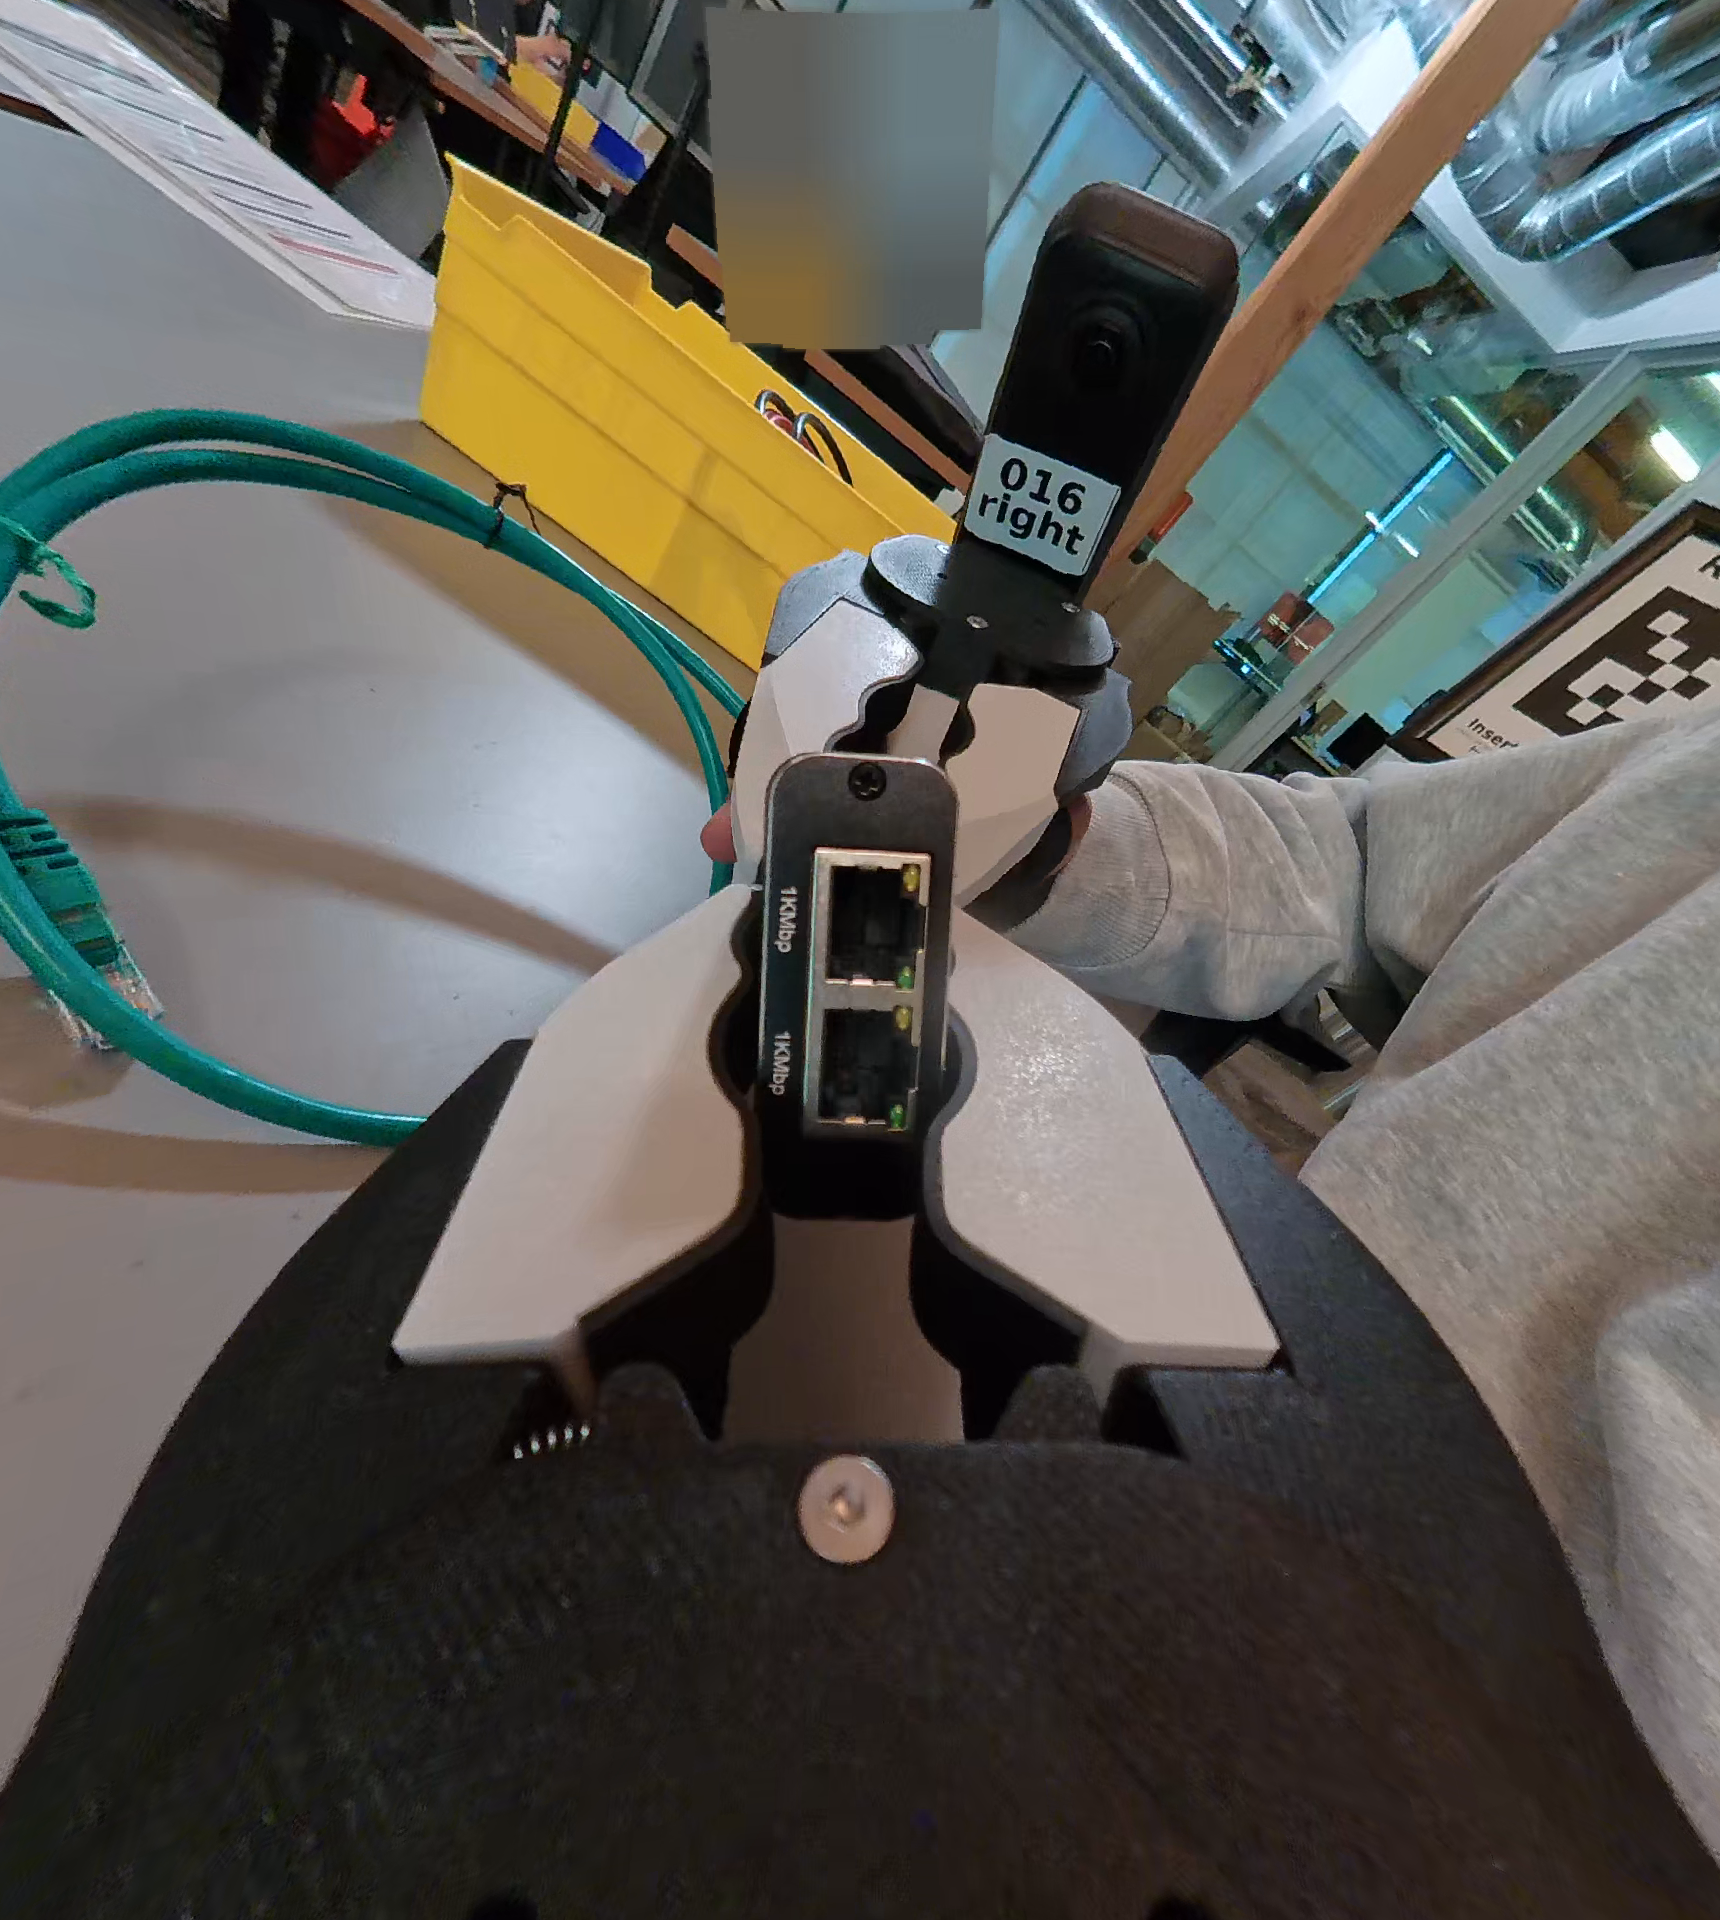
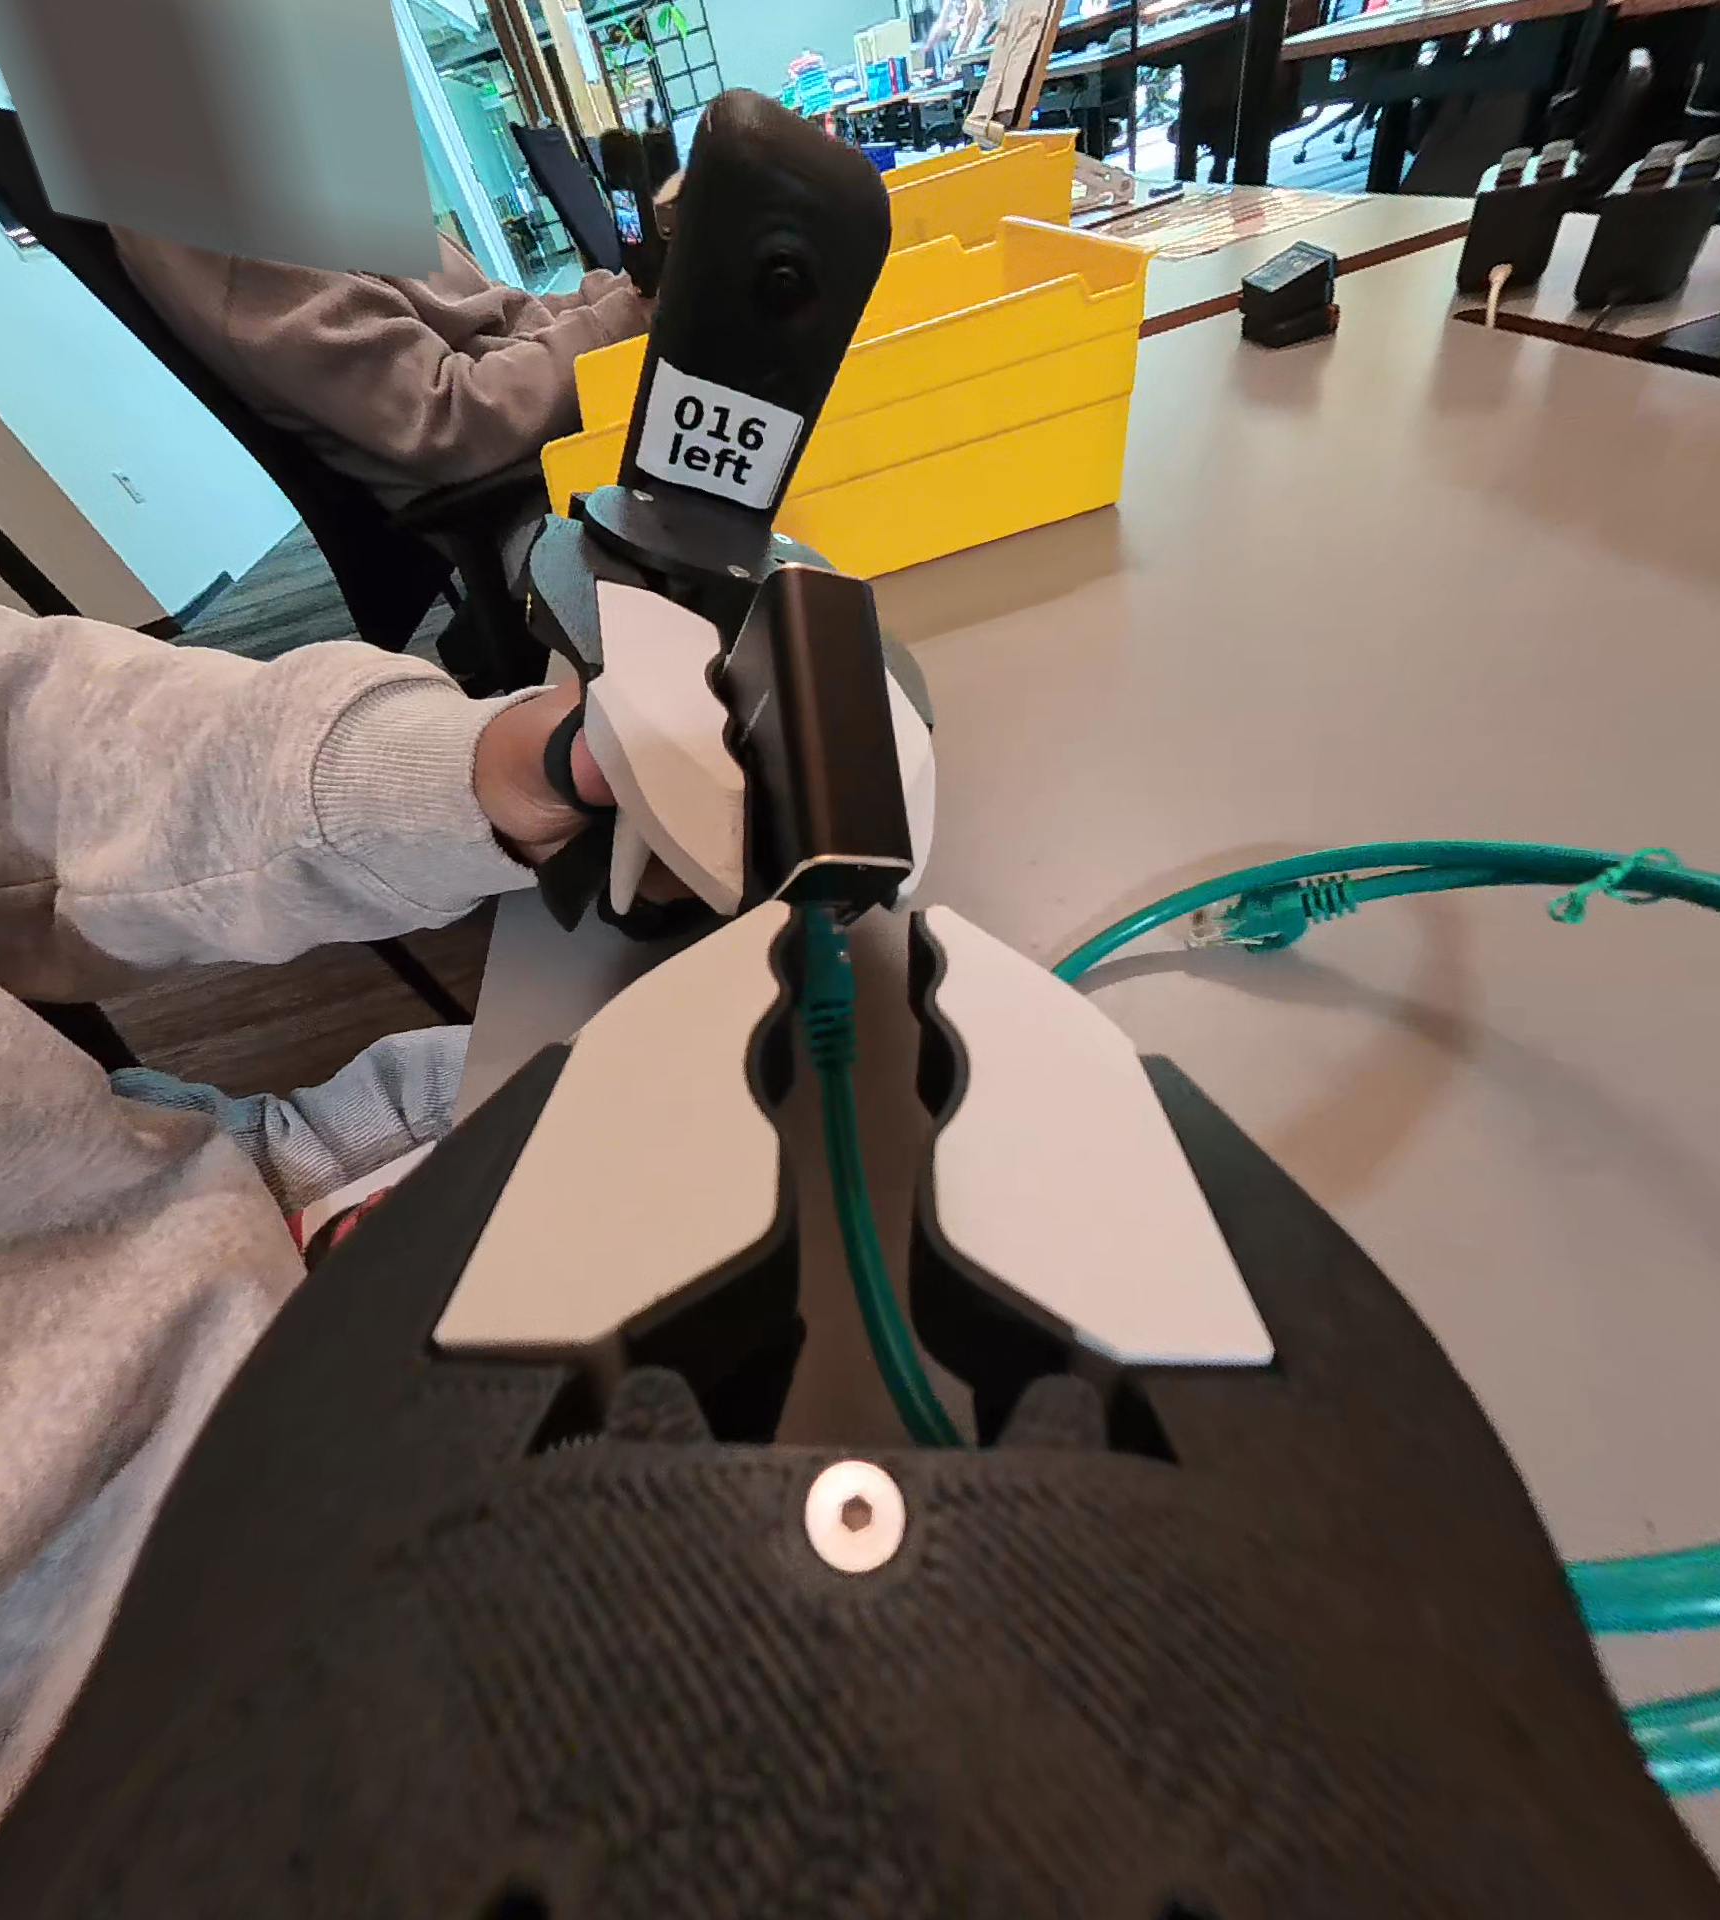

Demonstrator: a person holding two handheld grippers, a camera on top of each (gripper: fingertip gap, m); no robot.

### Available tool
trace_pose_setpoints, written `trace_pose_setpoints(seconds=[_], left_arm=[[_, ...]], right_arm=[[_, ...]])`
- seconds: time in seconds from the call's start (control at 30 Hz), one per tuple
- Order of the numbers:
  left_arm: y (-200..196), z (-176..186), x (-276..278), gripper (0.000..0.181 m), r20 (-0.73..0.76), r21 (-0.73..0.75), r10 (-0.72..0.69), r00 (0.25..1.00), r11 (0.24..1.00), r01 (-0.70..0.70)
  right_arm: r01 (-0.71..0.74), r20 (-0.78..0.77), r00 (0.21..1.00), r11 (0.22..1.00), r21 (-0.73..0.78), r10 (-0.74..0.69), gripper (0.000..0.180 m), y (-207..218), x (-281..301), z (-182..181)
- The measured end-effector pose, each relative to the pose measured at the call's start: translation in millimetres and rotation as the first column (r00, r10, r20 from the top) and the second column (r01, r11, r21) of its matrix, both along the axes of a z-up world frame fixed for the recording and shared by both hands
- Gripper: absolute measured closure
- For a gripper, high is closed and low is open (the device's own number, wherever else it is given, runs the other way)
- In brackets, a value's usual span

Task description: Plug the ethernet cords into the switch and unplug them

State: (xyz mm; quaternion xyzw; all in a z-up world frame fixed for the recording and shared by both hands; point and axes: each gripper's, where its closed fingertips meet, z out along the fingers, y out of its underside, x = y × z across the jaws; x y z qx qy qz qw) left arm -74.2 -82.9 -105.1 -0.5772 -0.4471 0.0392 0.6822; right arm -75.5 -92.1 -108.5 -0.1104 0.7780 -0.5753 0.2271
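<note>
My left gripper is shut on a small black switch and holds it above the table, its two near ports empty. In the right wrist view, the left gripper holds the switch tilted. A green ethernet cord's plug sits in the switch's far end. My right gripper is open, with this cord running loosely between its fingers, and it shows behind the switch. A second green plug lies loose on the table, also seen in the left wrist view.
The green cord coils across the grey table, held by ties. A yellow bin stands at the back, with black boxes farther right. A grey-sleeved arm holds each gripper. Another person sits behind.
</note>
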Motion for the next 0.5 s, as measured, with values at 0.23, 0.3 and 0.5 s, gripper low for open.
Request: trace_pose_setpoints(seconds=[0.23, 0.3, 0.5], left_arm=[[-2.4, 2.5, 0.5, 0.154, -0.006, 0.030, 0.000, 1.000, 1.000, 0.000], [-1.6, 3.0, 1.2, 0.155, -0.012, 0.028, -0.004, 1.000, 1.000, 0.005], [4.4, 4.8, 3.9, 0.154, -0.045, -0.012, -0.027, 0.999, 1.000, 0.026]], right_arm=[[-0.073, 0.124, 0.990, 0.997, 0.023, 0.070, 0.150, 3.4, 6.0, 2.7], [-0.077, 0.119, 0.990, 0.997, 0.028, 0.074, 0.154, 3.4, 6.9, 1.8], [-0.098, 0.067, 0.993, 0.995, 0.037, 0.095, 0.158, 4.3, 13.6, -1.7]])
